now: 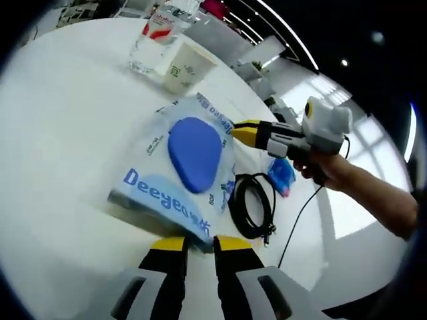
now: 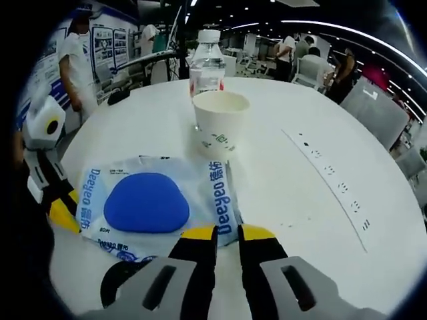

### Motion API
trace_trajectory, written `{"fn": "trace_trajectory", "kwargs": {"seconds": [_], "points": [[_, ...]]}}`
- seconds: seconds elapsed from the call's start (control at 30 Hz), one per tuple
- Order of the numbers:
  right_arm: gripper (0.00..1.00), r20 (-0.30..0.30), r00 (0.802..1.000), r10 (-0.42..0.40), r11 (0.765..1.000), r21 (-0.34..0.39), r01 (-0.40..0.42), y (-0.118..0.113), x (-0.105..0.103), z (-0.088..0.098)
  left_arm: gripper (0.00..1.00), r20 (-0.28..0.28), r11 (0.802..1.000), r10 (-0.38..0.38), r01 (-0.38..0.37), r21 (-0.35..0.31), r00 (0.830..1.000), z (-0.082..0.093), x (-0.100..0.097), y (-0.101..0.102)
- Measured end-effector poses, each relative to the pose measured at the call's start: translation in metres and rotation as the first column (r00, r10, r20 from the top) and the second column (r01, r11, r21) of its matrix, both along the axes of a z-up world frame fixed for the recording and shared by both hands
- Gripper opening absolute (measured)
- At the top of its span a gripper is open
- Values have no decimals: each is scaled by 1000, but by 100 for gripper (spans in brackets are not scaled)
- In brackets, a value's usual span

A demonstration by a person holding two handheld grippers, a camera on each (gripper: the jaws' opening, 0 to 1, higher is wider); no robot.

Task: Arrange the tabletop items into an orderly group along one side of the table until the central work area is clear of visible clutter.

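A: Where does the wipes pack point(image 1: 181, 175) lie from each gripper?

B: Straight ahead of both, from opposite sides; in the left gripper view the left gripper point(image 1: 200, 244) has its yellow tips at the pack's near edge, and the right gripper point(image 1: 248, 132) comes in from the right with its tips on the pack's far right edge; in the right gripper view the right gripper point(image 2: 227, 233) meets the pack point(image 2: 157, 205) at its near edge, with the left gripper point(image 2: 62, 215) at the pack's left side.

A: How do the jaws stand?

B: Both pairs are nearly closed, only a narrow slot between the tips; each seems pinched on the pack's edge, though whether film is really caught between them I cannot tell.

A: Long axis?

B: It runs roughly from one gripper to the other, the blue lid point(image 2: 145, 203) in the middle; neither is clearly nearer, so I judge the pack would travel as a two-handed carry.

A: Containers?

B: A paper cup point(image 2: 219, 119) stands upright just beyond the pack; its inside is hidden; a clear water bottle point(image 2: 207, 65) with a white cap stands touching or just behind it; how full it is I cannot make out.

A: Anything else loose?

B: A coiled black cable point(image 1: 252, 205) just right of the pack, and a small blue packet point(image 1: 281, 175) beyond it, all on the white table point(image 2: 320, 220).
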State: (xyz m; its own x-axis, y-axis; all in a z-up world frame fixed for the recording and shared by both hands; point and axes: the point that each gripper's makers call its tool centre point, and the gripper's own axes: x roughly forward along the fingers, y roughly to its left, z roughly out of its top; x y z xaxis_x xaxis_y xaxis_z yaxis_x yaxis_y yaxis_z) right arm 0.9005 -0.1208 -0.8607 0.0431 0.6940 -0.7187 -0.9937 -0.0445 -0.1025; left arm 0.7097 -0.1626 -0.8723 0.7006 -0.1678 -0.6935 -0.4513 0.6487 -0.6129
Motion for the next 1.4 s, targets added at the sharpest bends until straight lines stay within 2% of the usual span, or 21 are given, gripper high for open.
{"fn": "trace_trajectory", "kwargs": {"seconds": [0.1, 0.17, 0.23, 0.27, 0.3, 0.33, 0.37, 0.5, 0.6, 0.77, 1.07, 1.23, 1.4], "points": [[5, -14, 1000, -20, 999, 27, 21, 2, 1, 9, 12, -4, 1000, 5, -5, -14, 1000, -1, 0, -1], [9, -15, 1000, -22, 999, 37, 22, 4, 2, 8, 13, -3, 1000, 1, -2, -18, 1000, -1, 1, -2], [16, 20, 1000, -25, 999, 25, 24, 3, 7, 4, 13, -3, 1000, -4, 4, -22, 1000, 0, 0, -4], [16, 12, 1000, -29, 999, 23, 29, 5, 8, 2, 13, -4, 1000, -5, 5, -25, 1000, 0, 0, -5], [16, -40, 997, -63, 996, 55, 65, 8, 7, 5, 13, -3, 1000, -5, 5, -27, 1000, 1, 0, -5], [17, -46, 997, -66, 995, 68, 69, 9, 5, 7, 13, -3, 1000, -5, 5, -29, 1000, 1, 0, -5], [17, -18, 998, -62, 997, 50, 62, 7, 8, 5, 13, -2, 1000, -4, 4, -29, 1000, 1, 0, -5], [13, -6, 1000, -5, 1000, -9, 5, 4, 4, -9, 13, -7, 1000, 3, -3, -24, 1000, 0, 0, -3], [7, -27, 1000, -8, 1000, 7, 8, 4, -2, -3, 12, -5, 999, 8, -8, -36, 1000, 1, 3, -3], [1, -49, 999, 3, 1000, -3, -3, 5, -4, -8, 9, -8, 999, -10, 9, -47, 1000, 0, 6, -6], [0, -49, 999, -2, 1000, -3, 2, 2, -3, -9, 0, -1, 1000, 1, -1, -14, 1000, 2, 4, 2], [0, -45, 999, -18, 1000, -7, 18, -4, -2, -6, 0, 8, 1000, 2, -2, 12, 1000, 8, 5, 5], [0, -30, 999, -38, 999, 21, 39, -11, -2, 6, 0, 20, 1000, -13, 13, 21, 1000, 11, 5, 6]]}}
